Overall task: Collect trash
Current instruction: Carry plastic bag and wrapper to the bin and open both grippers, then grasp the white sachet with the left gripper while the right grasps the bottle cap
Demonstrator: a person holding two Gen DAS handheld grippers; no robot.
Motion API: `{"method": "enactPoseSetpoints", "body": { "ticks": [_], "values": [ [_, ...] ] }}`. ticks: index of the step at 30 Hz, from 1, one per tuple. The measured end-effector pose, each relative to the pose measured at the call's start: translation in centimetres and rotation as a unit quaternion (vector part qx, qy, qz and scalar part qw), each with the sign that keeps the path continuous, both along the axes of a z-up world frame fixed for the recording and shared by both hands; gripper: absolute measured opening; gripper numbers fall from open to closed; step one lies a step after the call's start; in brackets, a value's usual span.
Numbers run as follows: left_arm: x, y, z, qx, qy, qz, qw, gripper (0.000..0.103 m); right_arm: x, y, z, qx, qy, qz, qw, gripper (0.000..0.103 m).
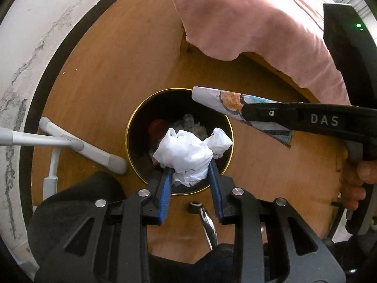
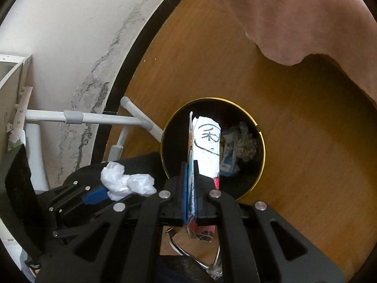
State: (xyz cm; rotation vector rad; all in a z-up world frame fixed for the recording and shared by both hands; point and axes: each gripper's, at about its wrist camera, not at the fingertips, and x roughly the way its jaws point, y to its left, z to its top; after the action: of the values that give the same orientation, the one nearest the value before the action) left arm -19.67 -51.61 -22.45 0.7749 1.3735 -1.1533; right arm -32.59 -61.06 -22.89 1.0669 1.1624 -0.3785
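A round black bin with a gold rim (image 1: 132, 127) (image 2: 260, 141) stands on the wooden floor and holds several scraps. My left gripper (image 1: 188, 167) is shut on a crumpled white plastic bag (image 1: 186, 153) and holds it over the bin's mouth; the bag also shows in the right wrist view (image 2: 124, 181). My right gripper (image 2: 191, 162) is shut on a flat printed paper wrapper (image 2: 207, 146) above the bin. In the left wrist view that wrapper (image 1: 226, 105) juts over the bin's right rim from the right gripper (image 1: 245, 114).
A pink blanket (image 1: 247, 16) (image 2: 294, 16) hangs over the upper right. A white tube frame (image 1: 77, 143) (image 2: 99, 118) stands left of the bin. A white marbled wall with a black skirting (image 1: 21, 70) (image 2: 77, 35) runs along the left.
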Motion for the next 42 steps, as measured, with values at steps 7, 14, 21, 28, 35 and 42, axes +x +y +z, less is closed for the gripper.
{"method": "enactPoseSetpoints", "body": {
  "ticks": [7, 14, 21, 28, 35, 42],
  "values": [
    [-0.7, -0.8, -0.4, 0.005, -0.004, -0.001, 1.0000, 0.032, 0.9, 0.3, -0.3, 0.004, -0.010, -0.001, 1.000, 0.005],
    [-1.4, -1.0, 0.3, -0.010, -0.043, -0.013, 0.9989, 0.084, 0.3, -0.7, -0.2, 0.013, -0.022, -0.032, 0.999, 0.091],
    [-2.7, -0.6, 5.4, -0.062, -0.040, -0.017, 0.9971, 0.086, -0.7, -2.1, 3.4, -0.123, 0.039, -0.055, 0.990, 0.092],
    [-1.2, 5.3, 22.1, -0.245, -0.108, -0.009, 0.9634, 0.092, -0.8, -1.3, 11.4, -0.366, 0.078, -0.054, 0.926, 0.096],
    [12.9, 18.2, 27.8, -0.236, -0.221, 0.178, 0.9295, 0.093, 2.1, 1.8, 19.0, -0.422, -0.005, -0.042, 0.906, 0.096],
    [25.7, 28.8, 24.8, -0.123, -0.251, 0.278, 0.9189, 0.093, 10.0, 7.1, 24.4, -0.440, -0.079, 0.030, 0.894, 0.096]
  ]
}}
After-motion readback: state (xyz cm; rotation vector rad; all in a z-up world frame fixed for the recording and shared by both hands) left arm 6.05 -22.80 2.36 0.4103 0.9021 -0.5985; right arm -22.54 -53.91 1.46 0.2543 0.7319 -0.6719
